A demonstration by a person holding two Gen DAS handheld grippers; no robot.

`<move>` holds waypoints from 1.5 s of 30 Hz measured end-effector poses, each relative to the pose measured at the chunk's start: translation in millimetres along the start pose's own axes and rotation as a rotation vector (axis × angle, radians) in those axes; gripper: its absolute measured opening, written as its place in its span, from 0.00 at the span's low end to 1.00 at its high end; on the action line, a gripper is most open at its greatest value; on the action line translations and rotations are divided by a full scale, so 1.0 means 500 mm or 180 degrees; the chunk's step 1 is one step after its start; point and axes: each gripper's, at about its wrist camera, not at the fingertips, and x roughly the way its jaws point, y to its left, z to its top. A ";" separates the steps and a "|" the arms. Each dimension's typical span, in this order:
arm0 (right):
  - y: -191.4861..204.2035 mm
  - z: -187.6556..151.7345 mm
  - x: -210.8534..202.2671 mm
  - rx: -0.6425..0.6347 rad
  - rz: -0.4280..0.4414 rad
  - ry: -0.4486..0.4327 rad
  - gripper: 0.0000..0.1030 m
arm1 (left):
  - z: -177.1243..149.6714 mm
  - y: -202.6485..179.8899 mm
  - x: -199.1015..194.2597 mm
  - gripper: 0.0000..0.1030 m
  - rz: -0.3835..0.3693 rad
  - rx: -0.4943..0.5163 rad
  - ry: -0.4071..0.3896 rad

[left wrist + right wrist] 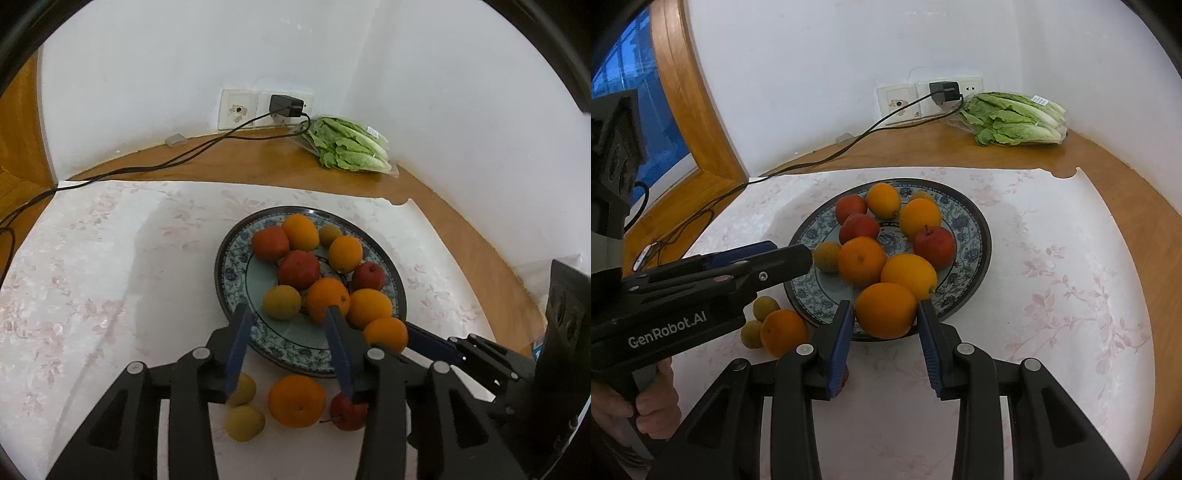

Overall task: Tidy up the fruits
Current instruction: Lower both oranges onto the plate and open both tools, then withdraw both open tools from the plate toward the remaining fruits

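Observation:
A blue-patterned plate holds several oranges, red apples and small yellow-green fruits. My right gripper is shut on an orange at the plate's near rim, with both blue pads against its sides. In the left wrist view that orange shows at the plate's right edge. My left gripper stands open over the plate's near rim with nothing between its fingers. A yellow-green fruit lies on the plate just past its tips. On the cloth near the plate lie two yellow-green fruits, an orange and a red apple.
A white floral cloth covers the wooden table. A bagged lettuce lies at the back by the wall. A black charger sits in the wall socket, and its cable runs left across the table. A wooden window frame stands on the left.

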 end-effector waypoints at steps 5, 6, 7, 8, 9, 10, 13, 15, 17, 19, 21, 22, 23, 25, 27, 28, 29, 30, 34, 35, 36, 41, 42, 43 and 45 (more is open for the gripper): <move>0.000 0.001 -0.008 0.0012 -0.0004 -0.0047 0.40 | -0.004 0.006 -0.011 0.43 0.0037 -0.0018 0.0044; 0.000 0.001 -0.010 0.0016 -0.0006 -0.0053 0.41 | -0.006 0.008 -0.014 0.43 0.0045 -0.0021 0.0050; 0.000 0.001 -0.013 0.0018 -0.0010 -0.0059 0.41 | -0.007 0.011 -0.016 0.43 0.0051 -0.0025 0.0060; 0.000 0.000 -0.015 0.0021 -0.0012 -0.0063 0.41 | -0.010 0.013 -0.017 0.43 0.0056 -0.0030 0.0070; 0.001 -0.001 -0.018 0.0027 -0.0011 -0.0067 0.41 | -0.012 0.015 -0.020 0.43 0.0064 -0.0034 0.0084; 0.002 -0.002 -0.022 0.0034 -0.0009 -0.0074 0.41 | -0.014 0.017 -0.023 0.43 0.0078 -0.0038 0.0097; 0.007 -0.006 -0.036 0.0038 0.0003 -0.0095 0.41 | -0.024 0.023 -0.032 0.43 0.0109 -0.0042 0.0123; 0.011 -0.009 -0.043 0.0035 0.0008 -0.0107 0.41 | -0.031 0.027 -0.038 0.43 0.0140 -0.0047 0.0137; 0.015 -0.012 -0.048 0.0039 0.0017 -0.0110 0.41 | -0.038 0.031 -0.045 0.43 0.0157 -0.0054 0.0145; 0.019 -0.015 -0.051 0.0042 0.0031 -0.0103 0.41 | -0.046 0.035 -0.051 0.43 0.0176 -0.0060 0.0149; 0.022 -0.020 -0.053 0.0049 0.0042 -0.0088 0.41 | -0.052 0.038 -0.056 0.43 0.0189 -0.0062 0.0157; 0.024 -0.023 -0.054 0.0051 0.0044 -0.0081 0.41 | -0.055 0.039 -0.058 0.43 0.0198 -0.0059 0.0166; 0.025 -0.024 -0.055 0.0051 0.0044 -0.0078 0.41 | -0.057 0.039 -0.059 0.43 0.0209 -0.0057 0.0175; 0.027 -0.029 -0.058 0.0058 0.0046 -0.0068 0.41 | -0.063 0.041 -0.060 0.43 0.0225 -0.0049 0.0188; 0.028 -0.033 -0.060 0.0070 0.0055 -0.0060 0.41 | -0.069 0.041 -0.061 0.43 0.0234 -0.0044 0.0200; 0.030 -0.035 -0.061 0.0072 0.0060 -0.0049 0.41 | -0.073 0.042 -0.061 0.43 0.0236 -0.0040 0.0206; 0.031 -0.037 -0.061 0.0071 0.0060 -0.0043 0.41 | -0.075 0.042 -0.061 0.43 0.0236 -0.0037 0.0212; 0.033 -0.039 -0.061 0.0068 0.0059 -0.0035 0.41 | -0.079 0.042 -0.061 0.43 0.0236 -0.0034 0.0220; 0.041 -0.047 -0.061 0.0052 0.0072 -0.0005 0.41 | -0.089 0.041 -0.058 0.43 0.0240 -0.0026 0.0243; 0.042 -0.048 -0.060 0.0046 0.0072 0.0003 0.41 | -0.091 0.042 -0.057 0.43 0.0240 -0.0027 0.0248; 0.043 -0.049 -0.059 0.0041 0.0074 0.0008 0.41 | -0.093 0.042 -0.056 0.43 0.0239 -0.0029 0.0253; 0.049 -0.052 -0.051 0.0024 0.0079 0.0050 0.41 | -0.103 0.039 -0.046 0.43 0.0216 -0.0020 0.0286; 0.050 -0.053 -0.049 0.0021 0.0082 0.0059 0.41 | -0.104 0.038 -0.044 0.43 0.0214 -0.0016 0.0292; 0.052 -0.054 -0.046 0.0018 0.0085 0.0071 0.41 | -0.105 0.038 -0.041 0.42 0.0215 -0.0014 0.0305; 0.053 -0.055 -0.042 0.0014 0.0095 0.0090 0.41 | -0.106 0.038 -0.040 0.40 0.0219 -0.0015 0.0286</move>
